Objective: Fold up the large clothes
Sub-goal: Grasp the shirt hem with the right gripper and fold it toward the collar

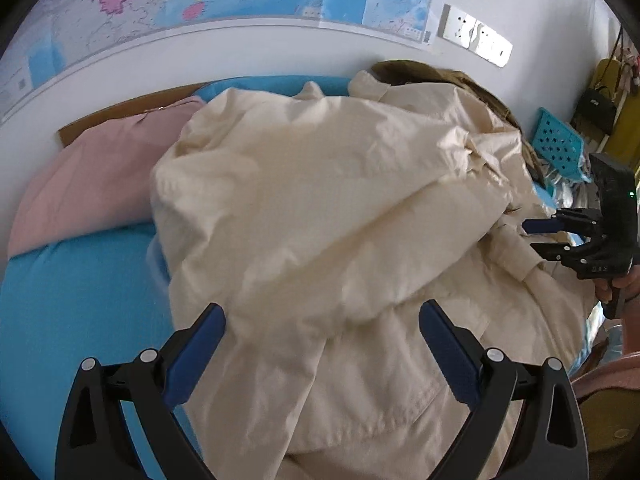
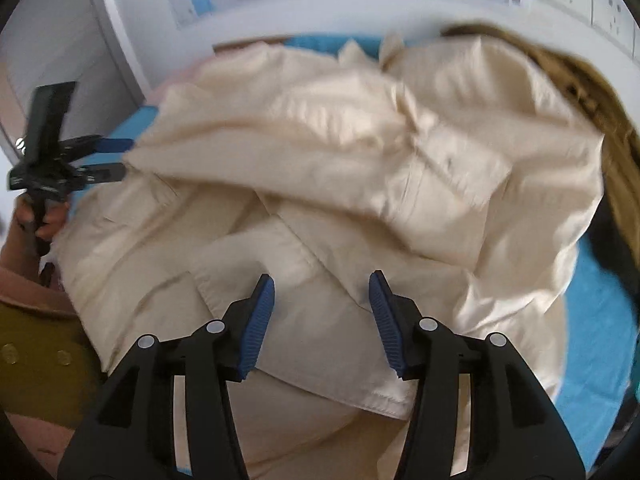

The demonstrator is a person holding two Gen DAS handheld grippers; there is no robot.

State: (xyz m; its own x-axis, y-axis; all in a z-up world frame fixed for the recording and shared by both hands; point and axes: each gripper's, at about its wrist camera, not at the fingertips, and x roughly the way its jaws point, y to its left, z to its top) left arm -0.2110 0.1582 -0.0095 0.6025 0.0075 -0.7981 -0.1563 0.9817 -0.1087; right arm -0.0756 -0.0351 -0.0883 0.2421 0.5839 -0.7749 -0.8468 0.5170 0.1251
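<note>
Blue bedsheet (image 1: 72, 300) rims cream coat (image 1: 320, 200); both grippers' fingers parted.

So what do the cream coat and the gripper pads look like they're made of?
The cream coat looks like a matte woven fabric, perhaps cotton: it creases sharply and shows stitched seams. Its brown trim looks furry, though blurred. The left gripper and right gripper have blue ribbed pads, probably rubber, on black plastic-looking arms.

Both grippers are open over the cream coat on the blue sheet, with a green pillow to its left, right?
One slip: the pillow is pink, not green, as the left wrist view shows. The rest holds: the left gripper and right gripper are open over the cream coat on the blue sheet.
</note>
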